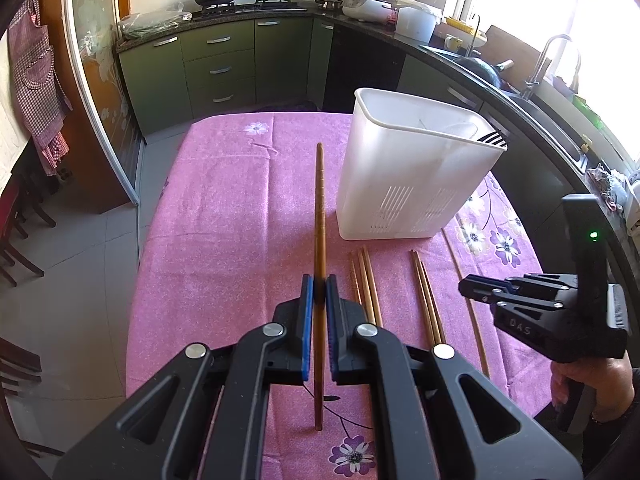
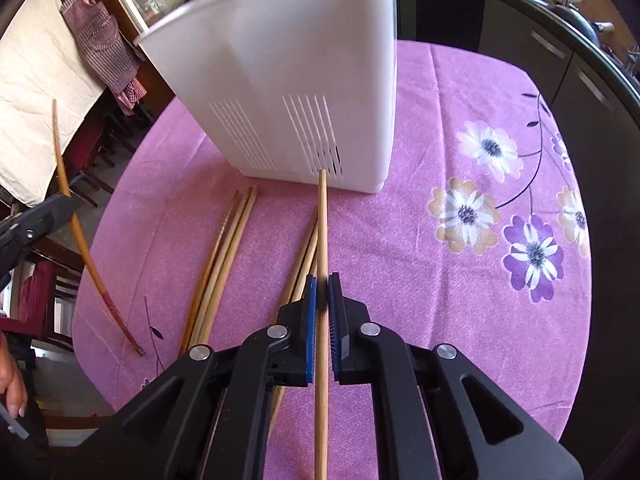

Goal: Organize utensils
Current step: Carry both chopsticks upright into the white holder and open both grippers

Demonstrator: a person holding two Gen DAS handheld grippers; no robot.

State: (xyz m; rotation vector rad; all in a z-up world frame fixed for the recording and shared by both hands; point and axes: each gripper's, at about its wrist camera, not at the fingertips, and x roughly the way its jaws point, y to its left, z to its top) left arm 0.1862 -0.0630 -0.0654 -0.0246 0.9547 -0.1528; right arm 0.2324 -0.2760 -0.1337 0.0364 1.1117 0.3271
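Chopsticks clamped singly: your left gripper (image 1: 319, 286) pinches a dark chopstick (image 1: 319, 208), your right gripper (image 2: 322, 286) a pale chopstick (image 2: 322, 232), tips toward twelve o'clock, ready for the holder (image 2: 288, 92).

The table's cloth (image 2: 420, 128) looks like soft, matt pink fabric with printed flowers. The utensil holder (image 1: 404, 176) is smooth white plastic, faintly translucent. The chopsticks (image 2: 224, 256) are wood, some darker and glossier.

My right gripper (image 2: 322, 294) has its blue pads clamped on a pale chopstick (image 2: 322, 232) whose tip points at the slotted white utensil holder (image 2: 280, 92) on the pink floral tablecloth (image 2: 440, 300). Loose chopsticks (image 2: 224, 256) lie on the cloth; at left my other gripper (image 2: 28, 228) grips a darker chopstick (image 2: 76, 224)
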